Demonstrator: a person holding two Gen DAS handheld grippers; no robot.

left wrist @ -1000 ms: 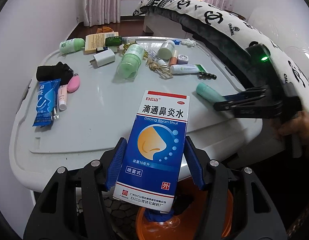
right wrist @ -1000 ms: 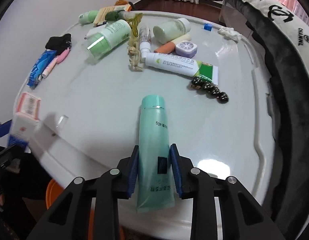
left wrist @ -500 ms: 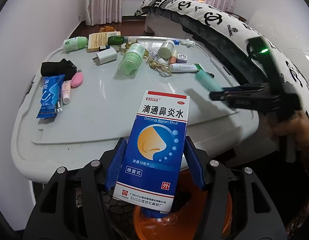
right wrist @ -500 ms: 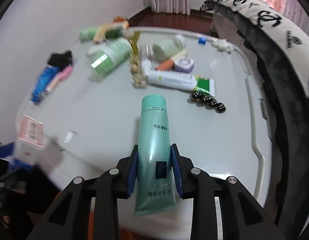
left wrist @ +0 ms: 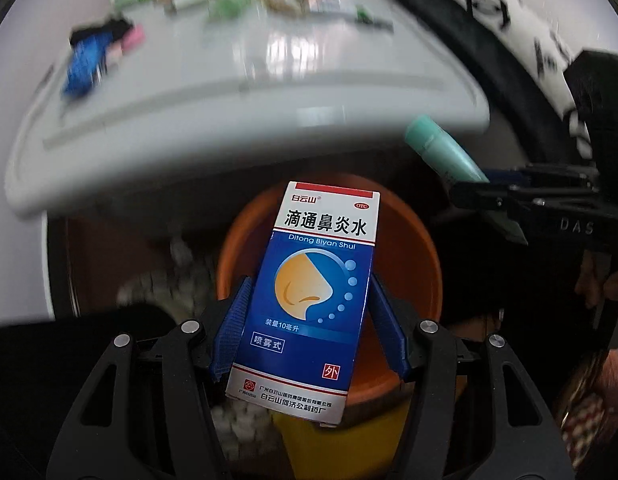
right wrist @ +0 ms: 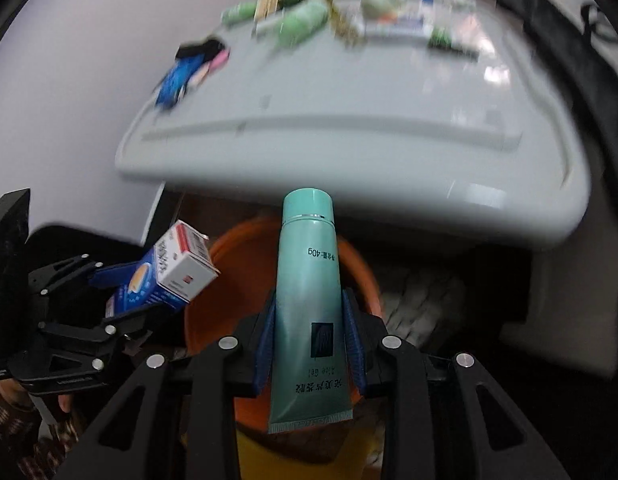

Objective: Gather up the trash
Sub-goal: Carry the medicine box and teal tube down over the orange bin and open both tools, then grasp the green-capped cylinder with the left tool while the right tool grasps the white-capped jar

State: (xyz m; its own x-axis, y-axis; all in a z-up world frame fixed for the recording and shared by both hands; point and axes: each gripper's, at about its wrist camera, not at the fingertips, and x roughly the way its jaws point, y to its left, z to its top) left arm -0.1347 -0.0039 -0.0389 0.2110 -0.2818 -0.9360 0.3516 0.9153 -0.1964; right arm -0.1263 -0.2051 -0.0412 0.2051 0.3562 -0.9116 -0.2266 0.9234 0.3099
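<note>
My left gripper (left wrist: 309, 328) is shut on a blue and white nasal spray box (left wrist: 313, 288), holding it over the orange bin (left wrist: 421, 248) below the table edge. My right gripper (right wrist: 311, 340) is shut on a teal tube (right wrist: 309, 280), also above the orange bin (right wrist: 229, 252). In the left wrist view the teal tube (left wrist: 441, 148) and right gripper (left wrist: 509, 200) come in from the right. In the right wrist view the spray box (right wrist: 169, 276) and left gripper (right wrist: 109, 292) sit at the left, next to the bin.
The white table (left wrist: 237, 96) stands beyond the bin with several bottles, tubes and packets along its far edge, all blurred. A black and white bedcover (left wrist: 509, 20) runs along the right. A yellow liner (left wrist: 329, 448) shows under the bin's near rim.
Both grippers have drawn back off the table and tilted down, so the box and the tube now hang over the orange bin. Each grip is unchanged.
</note>
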